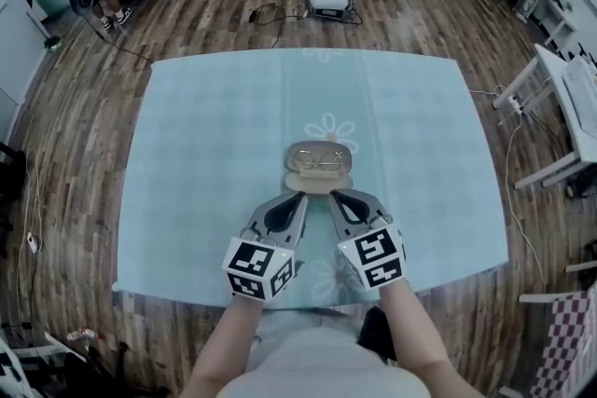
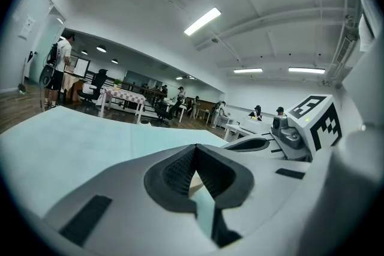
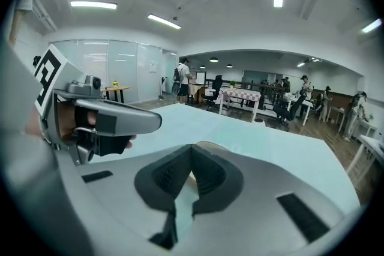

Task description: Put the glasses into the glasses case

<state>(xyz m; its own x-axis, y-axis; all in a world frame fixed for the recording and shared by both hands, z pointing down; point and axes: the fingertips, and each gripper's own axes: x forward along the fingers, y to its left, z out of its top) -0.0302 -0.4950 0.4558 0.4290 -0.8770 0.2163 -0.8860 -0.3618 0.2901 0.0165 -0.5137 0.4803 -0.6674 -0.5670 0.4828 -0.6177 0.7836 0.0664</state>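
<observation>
Fingers (image 2: 175, 172) of our left gripper (image 1: 298, 199) and right gripper (image 1: 335, 196) were clenched on nothing, side by side just short of the open glasses case (image 1: 291, 165) at twelve o'clock. The glasses (image 1: 323, 159) lay inside it, so we judged closing the lid came next. The bench (image 1: 205, 154) left free room all round, its edges well apart.

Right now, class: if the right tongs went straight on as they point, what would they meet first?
Probably the open glasses case, just beyond the tips of the right tongs; depth is uncertain.
</observation>
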